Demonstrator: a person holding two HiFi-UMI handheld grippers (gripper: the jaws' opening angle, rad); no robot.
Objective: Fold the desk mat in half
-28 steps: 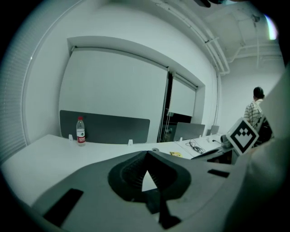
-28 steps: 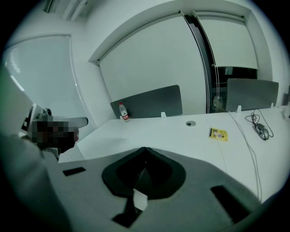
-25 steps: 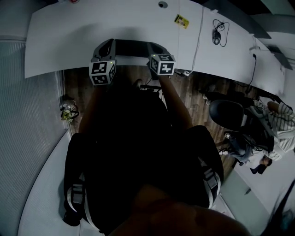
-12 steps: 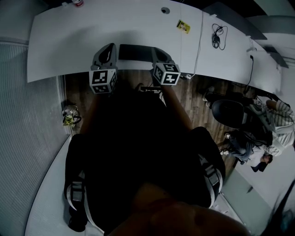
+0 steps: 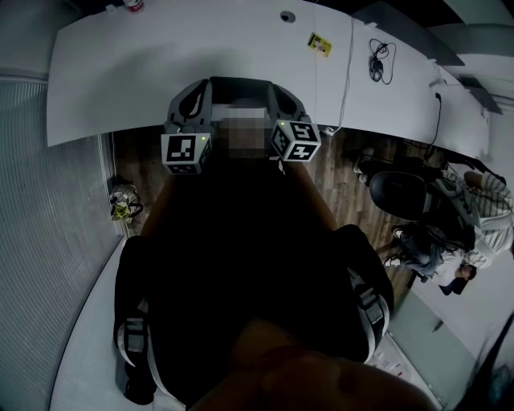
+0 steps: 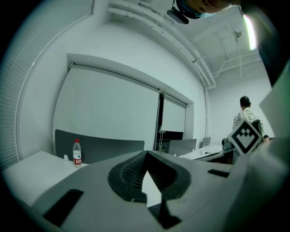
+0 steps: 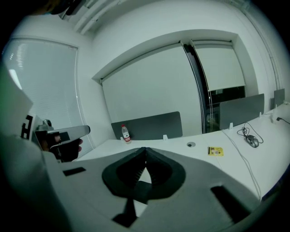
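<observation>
On the desk (image 5: pixel 120 72), a bottle (image 5: pixel 134 6) stands at the far left corner; a card (image 5: pixel 319 44) and a mouse (image 5: pixel 377 68) lie toward the right. The desk mat (image 5: pixel 241 90) is at the near edge, apparently just above it.

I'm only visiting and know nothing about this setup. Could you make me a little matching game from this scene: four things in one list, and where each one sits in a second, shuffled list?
Things
1. water bottle
2. yellow card
3. computer mouse
4. desk mat

Places
A. dark strip spanning from the left gripper to the right gripper
B. flat on the white desk, near a round cable hole
C. upright at the desk's far edge, in front of a grey divider
D. right part of the desk, on a looped cable

Pairs: 1-C, 2-B, 3-D, 4-A
</observation>
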